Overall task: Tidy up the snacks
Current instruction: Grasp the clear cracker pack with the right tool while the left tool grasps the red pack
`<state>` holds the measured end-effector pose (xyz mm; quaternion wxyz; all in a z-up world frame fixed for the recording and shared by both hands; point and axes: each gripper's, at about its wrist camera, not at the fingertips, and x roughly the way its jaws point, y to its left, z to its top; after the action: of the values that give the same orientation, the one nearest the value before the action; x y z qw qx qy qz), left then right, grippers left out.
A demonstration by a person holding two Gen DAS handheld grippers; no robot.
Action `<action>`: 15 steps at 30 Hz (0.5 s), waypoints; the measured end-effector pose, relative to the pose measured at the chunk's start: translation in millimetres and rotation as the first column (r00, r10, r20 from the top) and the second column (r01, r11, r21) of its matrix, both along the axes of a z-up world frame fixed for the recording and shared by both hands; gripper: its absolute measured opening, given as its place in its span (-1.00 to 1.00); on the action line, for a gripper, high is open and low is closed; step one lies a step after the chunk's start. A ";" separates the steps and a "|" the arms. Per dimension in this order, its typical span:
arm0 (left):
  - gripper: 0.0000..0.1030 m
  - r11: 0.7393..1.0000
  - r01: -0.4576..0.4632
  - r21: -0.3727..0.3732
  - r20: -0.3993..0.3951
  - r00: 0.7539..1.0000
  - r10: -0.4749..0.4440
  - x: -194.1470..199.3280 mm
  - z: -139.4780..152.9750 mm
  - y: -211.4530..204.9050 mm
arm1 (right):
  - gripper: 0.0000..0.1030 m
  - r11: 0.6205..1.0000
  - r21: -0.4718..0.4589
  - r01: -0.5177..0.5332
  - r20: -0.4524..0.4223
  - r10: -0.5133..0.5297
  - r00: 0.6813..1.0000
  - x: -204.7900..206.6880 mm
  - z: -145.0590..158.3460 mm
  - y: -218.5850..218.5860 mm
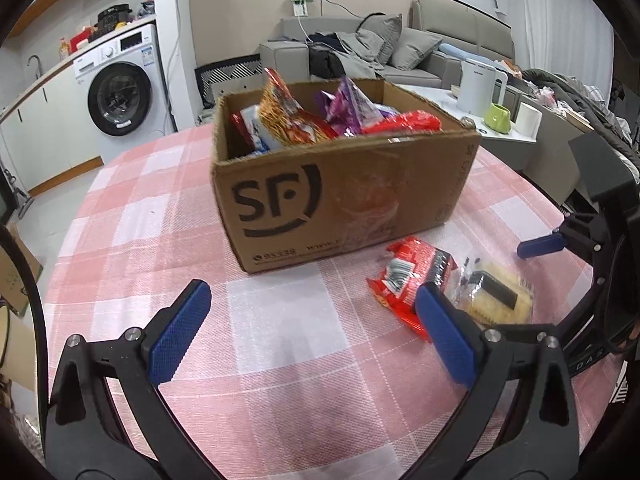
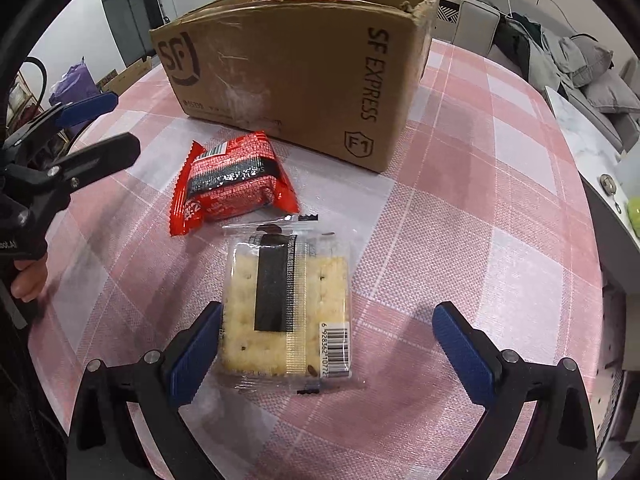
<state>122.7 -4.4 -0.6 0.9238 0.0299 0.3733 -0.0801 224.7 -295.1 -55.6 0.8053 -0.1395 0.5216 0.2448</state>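
Hovering low over the pink checked tablecloth (image 1: 280, 360), the left gripper (image 1: 312, 336) is spread wide, nothing between its fingers. At lower centre of its own view, the right gripper (image 2: 328, 344) gapes too, its left finger beside the cracker pack (image 2: 288, 304). A red snack pack (image 2: 232, 184) lies just beyond, before the cardboard box (image 2: 288, 72) at top; bare cloth stretches right.

We note a tabletop (image 1: 168, 216) under pink-and-white check cloth. Beyond it we record a white washing machine (image 1: 120, 92), a grey sofa (image 1: 400, 48) with cushions and clothing, and a white kettle (image 1: 480, 86) beside a green cup (image 1: 498, 118).
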 end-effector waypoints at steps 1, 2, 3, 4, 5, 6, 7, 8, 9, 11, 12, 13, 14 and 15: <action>0.97 1.000 0.006 0.001 -0.005 1.000 -0.006 0.7 -2.2 -2.2 | 0.99 1.000 0.001 0.004 0.002 -0.004 1.000 0.2 0.0 -2.2; 0.97 1.000 0.013 0.002 -0.012 1.000 -0.013 1.5 -4.8 -4.8 | 0.97 1.000 0.002 0.007 0.006 -0.007 1.000 -3.6 0.7 -2.8; 0.97 1.000 0.022 0.003 -0.019 1.000 -0.022 2.7 -7.4 -7.5 | 0.92 1.000 0.007 0.010 0.013 -0.010 1.000 -5.3 2.0 -4.7; 0.97 1.000 0.024 0.007 -0.024 0.999 -0.024 3.9 -9.9 -10.1 | 0.86 1.000 0.014 0.007 0.023 -0.007 1.000 -5.9 3.6 -6.5; 0.97 1.000 0.023 0.013 -0.028 0.999 -0.023 4.4 -11.8 -12.9 | 0.72 1.000 0.019 0.005 0.030 -0.006 1.000 -6.3 5.2 -8.0; 0.97 1.000 0.027 0.016 -0.035 0.999 -0.026 6.1 -14.6 -15.6 | 0.60 1.000 0.023 0.006 0.036 -0.007 0.999 -6.1 6.5 -9.5; 0.97 0.999 0.033 0.017 -0.043 0.999 -0.032 7.4 -17.6 -18.0 | 0.56 1.000 0.029 0.010 0.041 -0.011 0.999 -5.7 7.7 -12.0; 0.97 0.999 0.040 0.018 -0.051 0.998 -0.039 8.6 -19.3 -21.0 | 0.47 0.999 0.031 0.012 0.046 -0.013 0.999 -5.6 8.6 -13.5; 0.97 0.999 0.046 0.019 -0.053 0.998 -0.045 10.1 -21.0 -23.9 | 0.34 0.999 0.034 0.011 0.050 -0.013 0.999 -6.2 9.9 -14.3; 0.97 0.998 0.054 0.022 -0.055 0.997 -0.053 12.9 -23.6 -29.6 | 0.16 0.999 0.047 0.011 0.057 -0.014 0.998 -6.6 12.3 -17.0; 0.97 0.998 0.059 0.021 -0.056 0.997 -0.058 12.9 -25.5 -32.5 | 0.16 0.998 0.055 0.012 0.054 -0.015 0.998 -2.5 11.8 -19.4; 0.97 0.998 0.067 0.020 -0.058 0.996 -0.066 14.9 -26.9 -35.5 | 0.16 0.998 0.058 0.010 0.054 -0.013 0.998 -3.1 12.0 -20.2; 0.97 0.997 0.072 0.019 -0.059 0.996 -0.071 16.5 -28.3 -38.4 | 0.16 0.998 0.056 0.006 0.056 -0.010 0.998 -2.3 11.9 -20.7; 0.97 0.997 0.075 0.022 -0.060 0.995 -0.074 17.2 -30.7 -41.1 | 0.16 0.999 0.054 0.003 0.058 -0.006 0.998 -1.3 11.9 -21.2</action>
<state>139.9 -45.5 -31.3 0.9082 0.0524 0.4002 -0.1108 223.4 -316.3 -43.7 0.8242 -0.1235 0.4914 0.2528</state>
